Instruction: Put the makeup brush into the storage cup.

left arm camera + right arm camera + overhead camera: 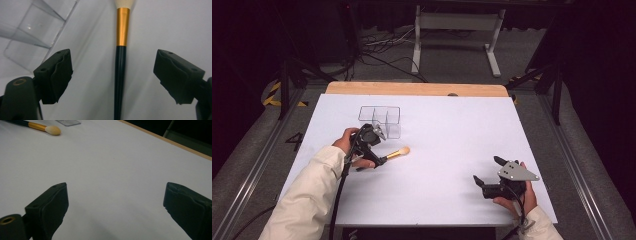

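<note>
A makeup brush (396, 153) with a black handle, gold ferrule and cream bristles lies on the white table (447, 135). My left gripper (378, 149) is open over its handle. In the left gripper view the brush (120, 75) runs up the middle between the two spread jaws of the left gripper (115, 63), touching neither. My right gripper (488, 170) is open at the front right, with bare table between its jaws. From the right gripper (115, 202) the brush (37, 127) shows far off at the top left.
A clear plastic organizer (379, 120) with several compartments stands just behind the left gripper, and shows as the organizer (32, 32) at the left of the left gripper view. A wooden strip (417, 89) runs along the table's far edge. Cables and a stand lie on the floor beyond.
</note>
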A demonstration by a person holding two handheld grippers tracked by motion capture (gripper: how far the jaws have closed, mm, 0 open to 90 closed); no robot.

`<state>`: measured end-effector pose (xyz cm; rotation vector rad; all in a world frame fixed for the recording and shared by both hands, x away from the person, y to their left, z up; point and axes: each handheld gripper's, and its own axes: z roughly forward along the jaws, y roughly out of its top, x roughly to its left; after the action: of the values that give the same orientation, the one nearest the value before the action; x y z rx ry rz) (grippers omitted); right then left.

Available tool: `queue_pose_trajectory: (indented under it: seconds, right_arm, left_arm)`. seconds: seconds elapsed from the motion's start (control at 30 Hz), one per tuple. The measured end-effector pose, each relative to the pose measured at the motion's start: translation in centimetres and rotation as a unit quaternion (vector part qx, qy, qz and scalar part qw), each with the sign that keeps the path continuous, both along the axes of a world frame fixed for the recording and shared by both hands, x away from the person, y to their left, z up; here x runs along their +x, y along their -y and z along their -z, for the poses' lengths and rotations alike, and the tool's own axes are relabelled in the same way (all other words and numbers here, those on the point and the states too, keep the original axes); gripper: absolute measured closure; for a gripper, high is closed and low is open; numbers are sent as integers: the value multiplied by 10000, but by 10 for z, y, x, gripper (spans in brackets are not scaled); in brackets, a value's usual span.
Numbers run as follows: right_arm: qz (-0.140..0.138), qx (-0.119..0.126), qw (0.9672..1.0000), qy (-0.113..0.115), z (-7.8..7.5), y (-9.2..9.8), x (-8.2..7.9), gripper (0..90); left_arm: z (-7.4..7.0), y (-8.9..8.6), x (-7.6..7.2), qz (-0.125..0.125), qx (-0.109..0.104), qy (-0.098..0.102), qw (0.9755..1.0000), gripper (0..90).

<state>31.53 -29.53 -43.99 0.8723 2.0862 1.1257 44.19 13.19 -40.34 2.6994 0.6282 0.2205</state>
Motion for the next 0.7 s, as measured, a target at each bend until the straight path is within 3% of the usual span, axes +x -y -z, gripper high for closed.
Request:
queue_pose_trajectory:
  seconds: [0.27, 0.33, 0.4, 0.47, 0.7]
  right_arm:
    - [-46, -30, 10000, -48, 1, -1, 0, 67]
    - [-37, -24, 10000, -65, 2, -1, 1, 67]
    - [-48, -28, 10000, -78, 2, -1, 1, 67]
    - [-51, -27, 9999, -83, 2, -1, 1, 67]
    - [-63, -8, 9999, -88, 1, 0, 2, 70]
  left_arm:
    - [8, 26, 12, 254, 366, -325, 9985, 242]
    - [10, 32, 14, 245, 550, -317, 9977, 346]
    - [13, 36, 16, 190, 609, -386, 9972, 461]
    - [15, 38, 16, 180, 705, -322, 9968, 560]
    - [18, 45, 22, 245, 935, -591, 9936, 684]
